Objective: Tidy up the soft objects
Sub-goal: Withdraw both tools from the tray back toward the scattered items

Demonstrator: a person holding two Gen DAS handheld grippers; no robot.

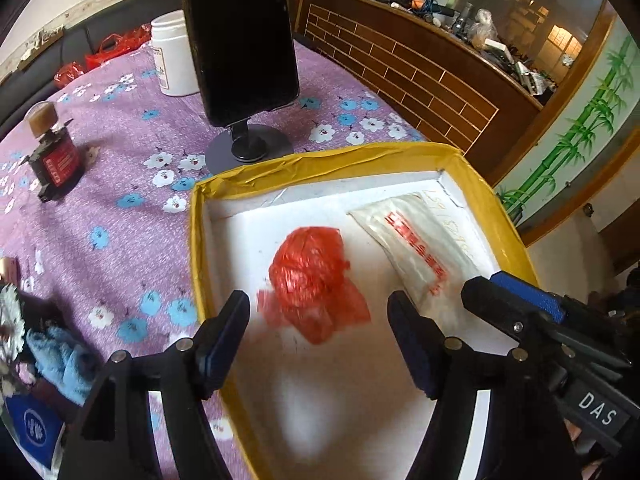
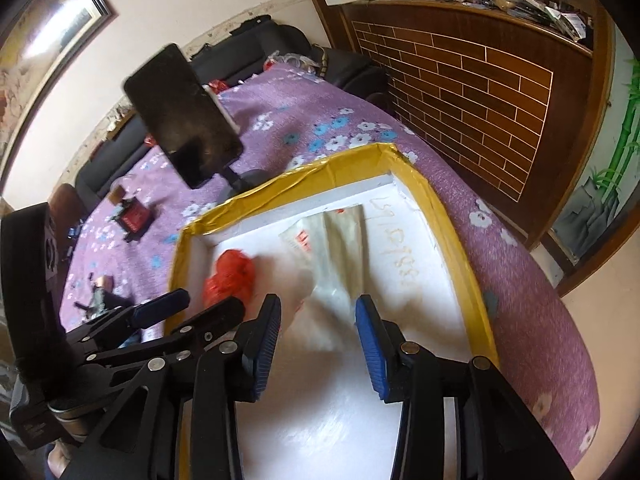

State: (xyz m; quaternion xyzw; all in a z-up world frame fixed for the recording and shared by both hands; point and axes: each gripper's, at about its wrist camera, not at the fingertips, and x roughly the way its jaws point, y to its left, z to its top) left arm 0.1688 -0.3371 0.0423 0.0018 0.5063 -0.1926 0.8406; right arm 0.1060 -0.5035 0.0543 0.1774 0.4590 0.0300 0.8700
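Observation:
A white box with a yellow taped rim (image 1: 320, 164) (image 2: 320, 168) stands on the purple flowered cloth. In it lie a crumpled red plastic bag (image 1: 312, 280) (image 2: 232, 276) and a clear white packet with red print (image 1: 416, 240) (image 2: 332, 248). My left gripper (image 1: 320, 320) is open over the box, with the blurred red bag just ahead between its fingers. My right gripper (image 2: 318, 316) is open and empty, above the near end of the white packet. The right gripper also shows in the left wrist view (image 1: 520, 304), and the left gripper in the right wrist view (image 2: 192, 308).
A black phone on a round stand (image 1: 240, 40) (image 2: 180, 120) stands behind the box. A white jar (image 1: 172, 56), a red and black bottle (image 1: 52, 152) (image 2: 132, 216), a blue cloth (image 1: 64, 360) and a blue packet (image 1: 36, 428) lie left. A wooden counter (image 1: 420, 68) runs along the right.

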